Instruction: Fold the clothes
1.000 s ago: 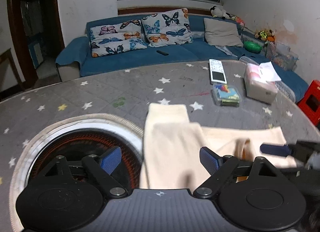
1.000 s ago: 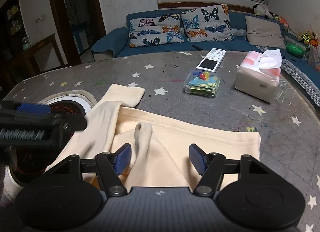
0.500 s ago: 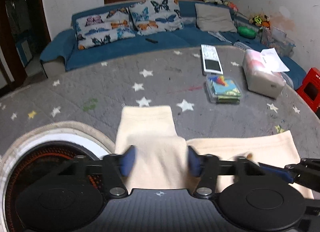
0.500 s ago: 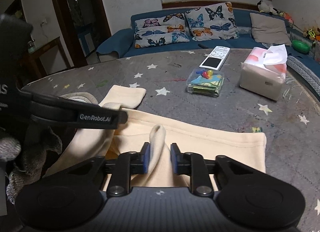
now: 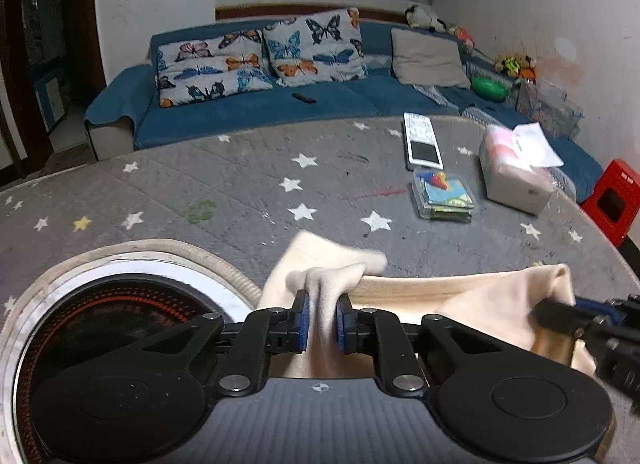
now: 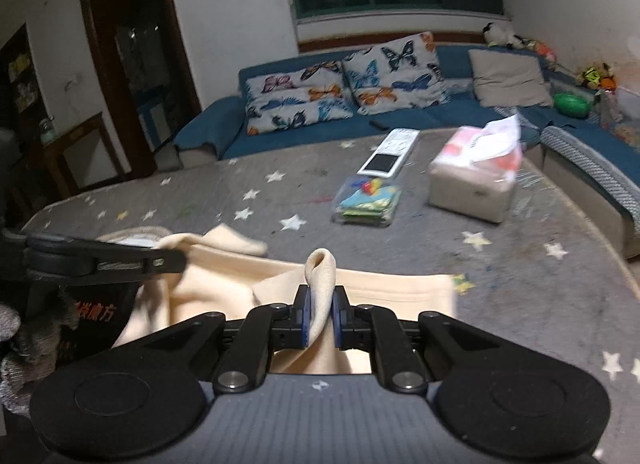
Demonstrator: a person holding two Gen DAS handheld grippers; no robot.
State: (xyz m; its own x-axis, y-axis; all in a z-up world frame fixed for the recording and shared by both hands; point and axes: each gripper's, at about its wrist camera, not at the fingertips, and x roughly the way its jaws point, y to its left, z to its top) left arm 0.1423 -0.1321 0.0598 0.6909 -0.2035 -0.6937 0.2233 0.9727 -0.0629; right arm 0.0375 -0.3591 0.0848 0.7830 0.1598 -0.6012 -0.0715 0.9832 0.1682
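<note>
Pinching raised folds of the cream garment (image 5: 472, 300), both the left gripper (image 5: 320, 322) and right gripper (image 6: 319, 318) are clamped shut; it is spread at six o'clock on the star-patterned tabletop (image 5: 248, 175).

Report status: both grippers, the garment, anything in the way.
Left gripper shut on cream garment. Right gripper shut on a fold of it. Clear plastic box and tissue box lie beyond, apart from it.

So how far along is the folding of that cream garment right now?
Early. Done: both grips are made. In hand: the left gripper and right gripper each pinch a bunch of the cream garment, lifting it off the table. Left: it is rumpled, with no neat fold laid flat yet.
</note>
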